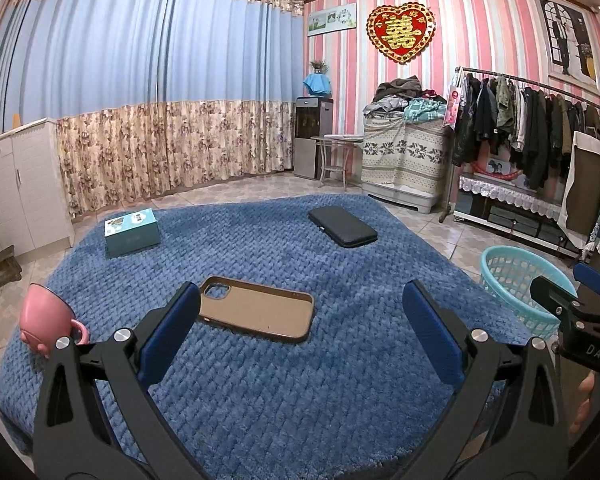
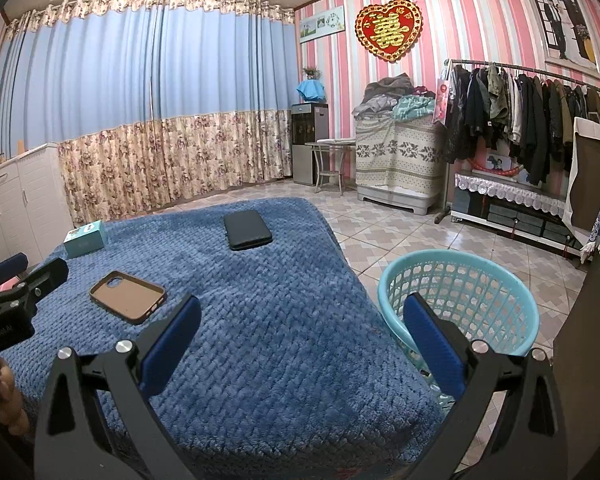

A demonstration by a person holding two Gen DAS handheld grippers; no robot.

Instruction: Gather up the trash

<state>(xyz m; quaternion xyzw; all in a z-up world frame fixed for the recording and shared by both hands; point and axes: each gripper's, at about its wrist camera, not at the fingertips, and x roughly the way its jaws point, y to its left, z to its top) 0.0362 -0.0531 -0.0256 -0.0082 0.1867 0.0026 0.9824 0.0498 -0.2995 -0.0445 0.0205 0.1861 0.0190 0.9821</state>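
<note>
A blue quilted cover (image 1: 260, 380) (image 2: 268, 340) spreads over a low surface. On it lie a brown phone case (image 1: 256, 307) (image 2: 128, 297), a black flat case (image 1: 343, 226) (image 2: 247, 229), a teal box (image 1: 131, 231) (image 2: 85, 239) and a pink cup (image 1: 46, 322) at the left edge. A light blue mesh basket (image 1: 520, 284) (image 2: 460, 300) stands on the floor to the right. My left gripper (image 1: 300, 320) hovers open just short of the phone case. Over the cover's right edge, my right gripper (image 2: 302, 332) is open and holds nothing.
Tiled floor (image 2: 400, 224) lies beyond the cover. A white cabinet (image 1: 16, 184) stands at the left, a clothes rack (image 2: 540, 116) and low shelf at the right, a water dispenser (image 2: 309, 144) and covered furniture at the back wall.
</note>
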